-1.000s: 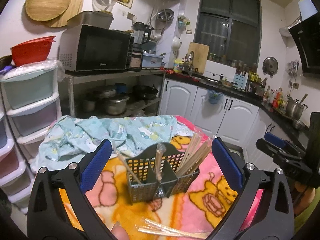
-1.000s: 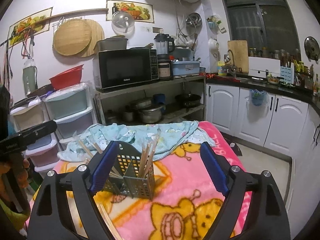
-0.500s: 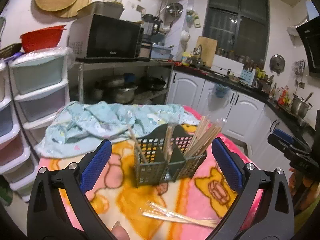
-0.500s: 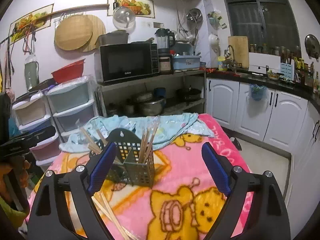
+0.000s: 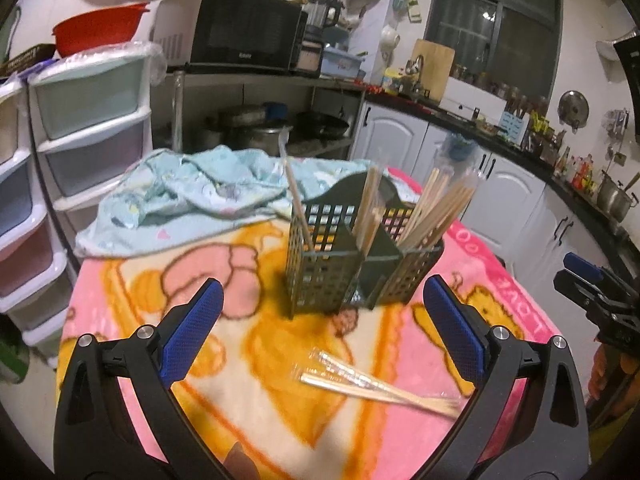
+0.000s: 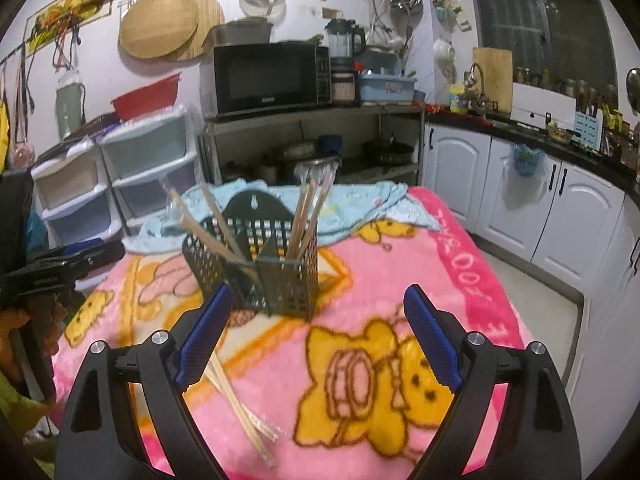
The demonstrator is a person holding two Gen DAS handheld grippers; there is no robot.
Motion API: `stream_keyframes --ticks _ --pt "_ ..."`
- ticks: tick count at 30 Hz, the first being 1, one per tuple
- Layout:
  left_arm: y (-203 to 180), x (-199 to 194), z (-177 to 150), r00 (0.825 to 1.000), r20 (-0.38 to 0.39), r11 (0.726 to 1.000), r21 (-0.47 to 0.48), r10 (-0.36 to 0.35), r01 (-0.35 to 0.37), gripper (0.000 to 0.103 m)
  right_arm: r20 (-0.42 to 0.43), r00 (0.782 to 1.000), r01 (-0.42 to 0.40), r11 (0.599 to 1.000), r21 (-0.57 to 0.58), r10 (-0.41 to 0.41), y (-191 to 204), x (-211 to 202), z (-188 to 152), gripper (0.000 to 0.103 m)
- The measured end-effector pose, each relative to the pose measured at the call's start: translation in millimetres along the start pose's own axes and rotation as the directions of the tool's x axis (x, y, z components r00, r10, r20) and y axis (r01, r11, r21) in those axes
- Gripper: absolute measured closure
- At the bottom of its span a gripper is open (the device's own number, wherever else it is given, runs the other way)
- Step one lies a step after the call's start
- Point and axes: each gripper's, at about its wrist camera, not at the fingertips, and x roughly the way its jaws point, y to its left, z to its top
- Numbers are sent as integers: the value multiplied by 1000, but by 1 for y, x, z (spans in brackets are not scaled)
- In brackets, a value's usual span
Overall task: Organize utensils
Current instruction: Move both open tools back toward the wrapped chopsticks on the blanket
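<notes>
The left claw (image 5: 322, 330) fills the lower part of the left wrist view with its jaws spread wide and nothing between the blue pads (image 5: 192, 338). Beyond it, in the middle of the frame, a dark perforated utensil caddy (image 5: 352, 256) stands upright on the worktop, which is covered by a pink and yellow cartoon blanket (image 5: 168, 288). The caddy is split into compartments, and wooden chopsticks (image 5: 434, 210) lean out of them, most of them bunched in the right-hand compartment, a few in the middle and one in the left. In the lower centre of that view, between the pads and nearer the camera than the caddy, a loose bundle of chopsticks in a clear wrapper (image 5: 372, 386) lies flat on the blanket, well apart from the caddy. A crumpled light blue cloth (image 5: 188, 196) sits behind the caddy, toward the upper left.

The right claw (image 6: 316, 338) is likewise spread, its blue pads (image 6: 204, 340) gripping nothing. In the right wrist view the caddy (image 6: 280, 276) stands just above the left pad, near the centre, and the loose chopsticks (image 6: 240, 404) lie at the lower left, running under that pad's edge. The other claw shows at the far left edge of this view as a dark shape; at the far right edge of the left wrist view the right claw's tip appears the same way. A black microwave (image 6: 268, 78) sits on a shelf in the upper centre.
</notes>
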Motion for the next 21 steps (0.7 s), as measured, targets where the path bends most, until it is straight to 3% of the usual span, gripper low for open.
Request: stream_keyframes --ticks 9,17,18,21 --pt "9 7 -20 999 -25 1000 -17 20 -20 11 -88 996 -31 999 -8 30 12 9 -28 18" --pt "21 27 -44 992 -129 999 -51 4 -10 11 -139 987 -83 996 -42 77 26 20 -40 18" --pt "22 29 -48 990 -141 999 -50 6 -13 12 -149 985 -91 995 -47 83 28 23 -42 19" --pt "25 40 -60 983 -185 998 -57 1 -12 28 -179 979 -113 992 -55 102 34 29 -48 24"
